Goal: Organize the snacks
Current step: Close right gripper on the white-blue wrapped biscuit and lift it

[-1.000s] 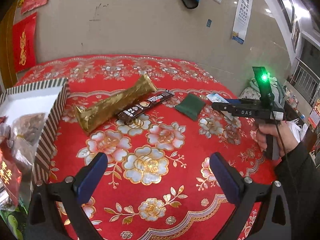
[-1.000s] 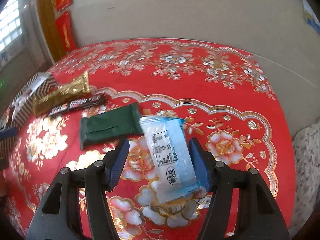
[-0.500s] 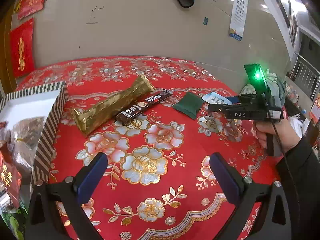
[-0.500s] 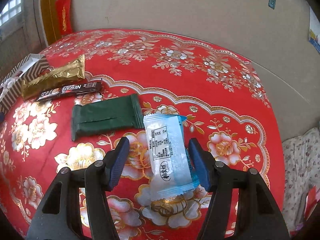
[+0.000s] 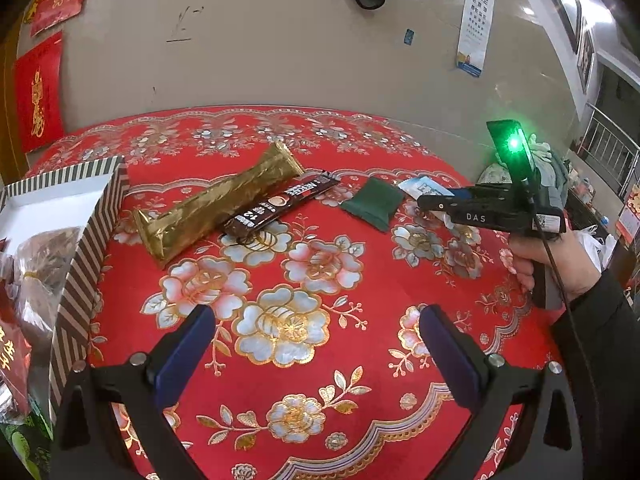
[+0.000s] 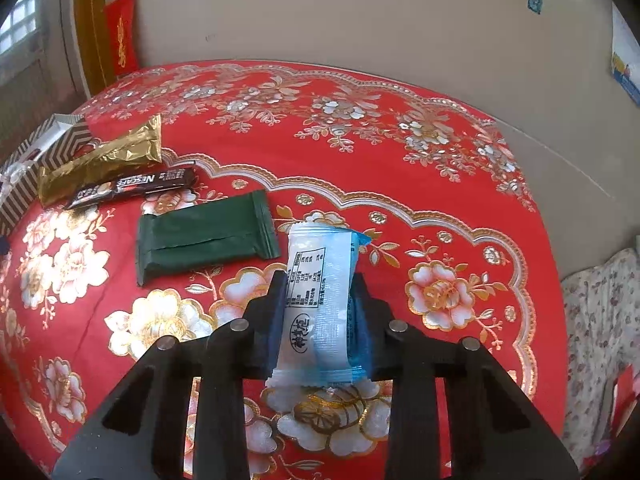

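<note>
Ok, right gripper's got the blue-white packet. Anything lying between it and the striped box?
Yes. The right gripper is shut on the blue-white packet. Between it and the striped box lie the green packet, the Nescafe stick and the gold bar on the tablecloth; a lifted carry should probably clear them.

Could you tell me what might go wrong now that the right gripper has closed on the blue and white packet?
The right gripper squeezes the blue and white packet at its sides only, so the slick wrapper may slip or crush when lifted. The green packet lies close beside it and could be nudged. The striped box sits far across the table, already holding bags, so a loosely held packet might drop on the way.
</note>
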A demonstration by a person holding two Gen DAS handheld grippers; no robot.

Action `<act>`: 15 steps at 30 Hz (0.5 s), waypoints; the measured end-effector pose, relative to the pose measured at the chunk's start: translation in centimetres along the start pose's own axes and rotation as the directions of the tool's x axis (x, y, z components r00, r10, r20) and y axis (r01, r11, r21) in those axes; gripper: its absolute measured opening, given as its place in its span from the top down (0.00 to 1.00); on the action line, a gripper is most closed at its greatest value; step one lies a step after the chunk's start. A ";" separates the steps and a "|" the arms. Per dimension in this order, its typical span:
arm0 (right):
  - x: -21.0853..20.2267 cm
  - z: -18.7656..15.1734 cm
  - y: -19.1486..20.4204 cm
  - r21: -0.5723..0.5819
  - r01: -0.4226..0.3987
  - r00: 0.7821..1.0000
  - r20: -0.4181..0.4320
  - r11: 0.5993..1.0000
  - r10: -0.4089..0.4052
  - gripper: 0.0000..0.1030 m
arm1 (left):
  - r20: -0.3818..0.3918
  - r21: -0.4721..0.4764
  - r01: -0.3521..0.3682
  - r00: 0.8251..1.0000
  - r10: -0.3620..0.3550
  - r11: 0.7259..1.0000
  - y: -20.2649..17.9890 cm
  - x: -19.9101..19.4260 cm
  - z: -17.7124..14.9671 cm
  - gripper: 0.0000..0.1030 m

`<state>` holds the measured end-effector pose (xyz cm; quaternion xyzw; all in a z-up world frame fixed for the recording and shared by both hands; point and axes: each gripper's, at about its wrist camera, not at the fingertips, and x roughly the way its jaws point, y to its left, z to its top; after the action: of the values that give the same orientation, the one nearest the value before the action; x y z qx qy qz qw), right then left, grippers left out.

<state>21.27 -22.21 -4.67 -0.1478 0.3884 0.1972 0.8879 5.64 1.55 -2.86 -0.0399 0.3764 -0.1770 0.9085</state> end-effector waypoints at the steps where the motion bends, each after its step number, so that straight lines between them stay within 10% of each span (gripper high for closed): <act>1: 0.0 0.0 0.2 -0.007 0.008 1.000 0.001 1.000 -0.008 0.71 | 0.000 0.002 0.000 1.000 0.000 1.000 0.0 0.0 0.0 0.00; 15: 0.0 0.1 0.5 -0.031 0.037 0.999 0.006 0.999 -0.037 0.71 | 0.043 0.095 -0.017 0.999 0.013 0.995 -3.6 1.7 4.3 0.00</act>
<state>21.08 -21.69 -4.64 -0.1682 0.3803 0.1872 0.8900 8.73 -2.65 -0.23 0.0025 0.3487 -0.1872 0.9183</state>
